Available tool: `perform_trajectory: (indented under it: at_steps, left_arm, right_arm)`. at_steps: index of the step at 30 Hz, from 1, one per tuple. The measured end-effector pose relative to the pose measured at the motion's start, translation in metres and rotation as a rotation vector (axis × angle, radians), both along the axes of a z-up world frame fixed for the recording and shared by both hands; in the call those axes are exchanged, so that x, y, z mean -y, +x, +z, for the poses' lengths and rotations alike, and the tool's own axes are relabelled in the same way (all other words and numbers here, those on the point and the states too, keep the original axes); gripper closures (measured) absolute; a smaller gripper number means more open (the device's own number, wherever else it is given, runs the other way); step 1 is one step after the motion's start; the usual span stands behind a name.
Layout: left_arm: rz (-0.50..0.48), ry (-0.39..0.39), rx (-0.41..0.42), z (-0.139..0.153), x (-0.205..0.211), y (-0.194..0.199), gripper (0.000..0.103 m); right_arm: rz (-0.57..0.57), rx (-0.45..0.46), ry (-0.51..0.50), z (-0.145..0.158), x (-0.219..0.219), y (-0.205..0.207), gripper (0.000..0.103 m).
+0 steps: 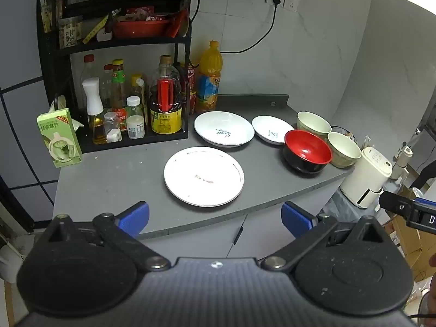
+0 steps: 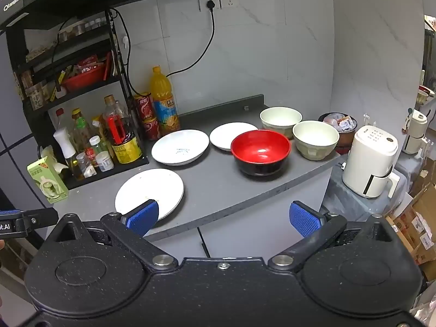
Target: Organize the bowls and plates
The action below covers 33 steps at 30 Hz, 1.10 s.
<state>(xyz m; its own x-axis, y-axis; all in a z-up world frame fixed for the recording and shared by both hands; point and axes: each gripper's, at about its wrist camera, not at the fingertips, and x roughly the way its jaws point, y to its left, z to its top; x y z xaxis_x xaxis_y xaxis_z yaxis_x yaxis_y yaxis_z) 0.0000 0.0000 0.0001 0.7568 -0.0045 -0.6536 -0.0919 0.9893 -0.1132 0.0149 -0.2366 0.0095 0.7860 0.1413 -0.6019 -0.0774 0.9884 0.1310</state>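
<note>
Both claws hang short of the tabletop (image 1: 114,179) edge, jaws spread wide, nothing btwn the pads: left claw (image 1: 215,216), right claw (image 2: 224,218). Crockery all sits loose on the grey top. Flat plate (image 1: 203,175) nearest; deep plate (image 1: 224,128) behind it by the condiment rack (image 1: 179,133); small plate (image 1: 271,129) to its right. Red bowl (image 2: 260,152) in front of two pale bowls (image 2: 280,121), (image 2: 316,139), close together.

Looks like ceramic: stiff, slick glaze, prob. chips if knocked. Plates lie flat, so pinch at the rim. Red bowl seems lacquer/plastic, lighter; grip the wall over the rim.
</note>
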Motion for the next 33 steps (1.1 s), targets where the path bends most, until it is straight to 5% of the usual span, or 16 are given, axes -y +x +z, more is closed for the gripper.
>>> perform_trajectory:
  at_steps: [33]
  left_arm:
    - [0.029,-0.036,0.000,0.003,-0.008,0.000,0.001]
  right_arm:
    - [0.007,0.018,-0.017,0.002,-0.006,0.008,0.000]
